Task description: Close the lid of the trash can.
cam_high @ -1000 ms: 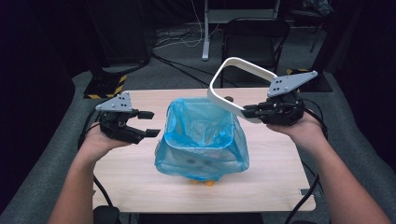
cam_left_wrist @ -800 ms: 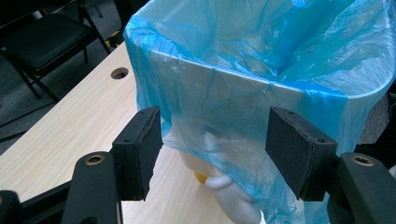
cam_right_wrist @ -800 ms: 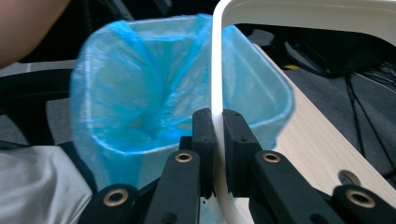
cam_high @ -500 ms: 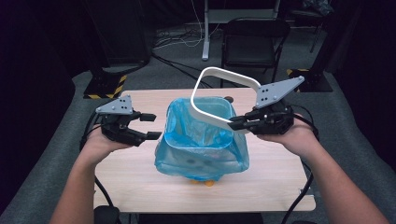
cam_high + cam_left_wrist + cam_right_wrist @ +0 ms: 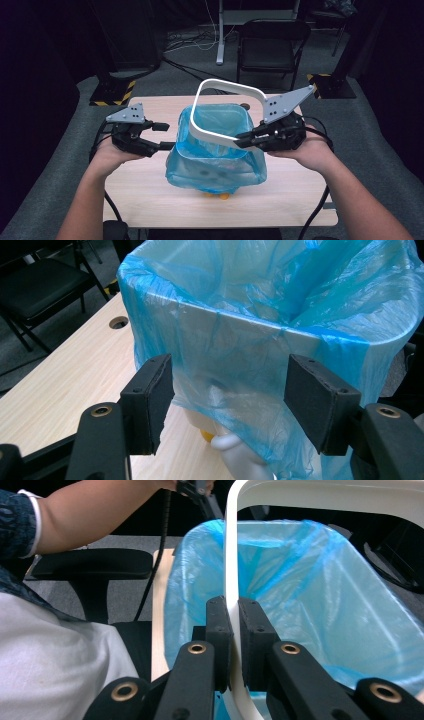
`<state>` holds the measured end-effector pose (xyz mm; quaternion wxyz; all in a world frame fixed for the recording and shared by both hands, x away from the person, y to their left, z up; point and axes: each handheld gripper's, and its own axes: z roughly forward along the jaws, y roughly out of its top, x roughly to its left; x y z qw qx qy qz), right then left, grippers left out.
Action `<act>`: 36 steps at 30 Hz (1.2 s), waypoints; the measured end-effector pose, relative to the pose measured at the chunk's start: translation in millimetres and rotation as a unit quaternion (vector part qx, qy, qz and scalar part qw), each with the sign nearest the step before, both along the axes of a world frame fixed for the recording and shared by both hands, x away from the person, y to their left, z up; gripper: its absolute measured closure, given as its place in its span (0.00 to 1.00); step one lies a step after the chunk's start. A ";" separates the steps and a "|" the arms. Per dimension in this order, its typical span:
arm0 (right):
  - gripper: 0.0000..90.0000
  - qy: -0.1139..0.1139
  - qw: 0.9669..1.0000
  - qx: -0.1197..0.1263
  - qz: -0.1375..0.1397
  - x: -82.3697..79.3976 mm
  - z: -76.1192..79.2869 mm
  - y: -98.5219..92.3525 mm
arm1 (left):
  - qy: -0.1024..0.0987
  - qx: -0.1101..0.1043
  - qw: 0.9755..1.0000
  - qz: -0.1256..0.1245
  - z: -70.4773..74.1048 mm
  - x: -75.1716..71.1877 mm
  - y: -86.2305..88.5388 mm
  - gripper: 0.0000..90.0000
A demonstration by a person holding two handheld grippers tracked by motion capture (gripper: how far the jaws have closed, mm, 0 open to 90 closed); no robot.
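Bin (image 5: 215,167) sits at the middle of the desk (image 5: 150,200), lined with a blue bag (image 5: 220,120) whose top folds out over the rim and hangs down the sides. In the high view a small orange thing (image 5: 223,196) peeks out from under the bin's near edge; what it is cannot be told.

The right claw (image 5: 243,140) is clenched on a white ring (image 5: 225,87), a rounded-square frame of about the bin's outline. It grips the ring's near right edge and holds it tilted above the bin's right half, the far side raised well clear of the bag, the near side low by the rim. In the right gripper view the pads (image 5: 220,630) press on the thin white band from both sides, with the bag's open mouth just beyond. That view also shows the person's other forearm and a grey-shirted body at the left.

The left claw (image 5: 165,136) is released. It hovers level at the bin's left side, just beside the bag. In the left gripper view its pads (image 5: 150,397) stand apart with nothing between them, pointing at the bag-covered wall of the bin; the white base of the bin shows under the plastic.

A black chair (image 5: 272,45) stands on the floor beyond the desk's far edge.
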<state>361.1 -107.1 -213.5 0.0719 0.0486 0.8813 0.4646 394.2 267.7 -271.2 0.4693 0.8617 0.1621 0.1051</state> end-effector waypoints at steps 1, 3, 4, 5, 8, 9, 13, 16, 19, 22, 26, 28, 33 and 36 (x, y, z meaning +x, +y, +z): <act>0.94 0.000 1.000 -0.001 0.003 -0.7 -0.3 1.2 | -0.001 0.001 1.000 0.000 -0.4 0.3 -0.3 0.40; 0.94 0.001 1.000 -0.004 0.008 -1.7 -1.1 3.7 | -0.001 0.004 1.000 -0.001 -0.8 1.4 -0.7 0.40; 0.94 0.001 1.000 -0.006 0.010 -2.1 -1.4 4.6 | 0.000 0.003 1.000 -0.001 -0.9 1.4 -0.9 0.39; 0.94 0.001 1.000 -0.008 0.014 -2.9 -1.7 6.0 | 0.000 0.003 1.000 0.000 -0.8 1.5 -1.0 0.40; 0.94 0.000 1.000 -0.014 0.020 -4.8 -1.5 9.1 | 0.001 0.000 1.000 0.000 -0.6 1.4 -1.4 0.40; 0.94 0.000 1.000 -0.014 0.023 -5.3 -1.2 10.0 | 0.001 0.001 1.000 0.001 -0.7 1.5 -1.6 0.40; 0.94 0.000 0.999 -0.014 0.031 -5.5 -1.5 14.1 | 0.003 0.001 1.000 0.000 -1.8 1.5 -3.2 0.40; 0.94 0.002 0.999 -0.018 0.039 -5.2 -3.2 19.0 | 0.004 0.002 1.000 -0.002 -2.5 2.0 -4.7 0.40; 0.94 0.004 0.999 -0.021 0.046 -5.1 -4.0 22.6 | 0.005 0.000 1.000 0.000 -3.0 2.6 -4.7 0.40; 0.94 0.005 0.998 -0.022 0.052 -4.7 -4.3 24.3 | 0.006 0.000 1.000 0.001 -3.7 3.3 -4.3 0.40; 0.94 0.008 0.998 -0.021 0.058 -3.3 -4.7 25.5 | 0.006 0.000 1.000 0.002 -3.6 2.9 -4.5 0.40; 0.94 0.009 0.998 -0.024 0.061 -3.2 -5.0 26.4 | 0.006 0.000 1.000 0.003 -3.5 2.9 -4.6 0.40; 0.94 0.011 0.997 -0.029 0.064 -2.1 -5.0 28.8 | 0.006 0.001 1.000 0.003 -3.2 3.0 -4.7 0.40; 0.94 0.011 0.997 -0.032 0.067 -1.4 -5.0 30.4 | 0.008 -0.002 1.000 0.002 -3.7 3.8 -4.3 0.40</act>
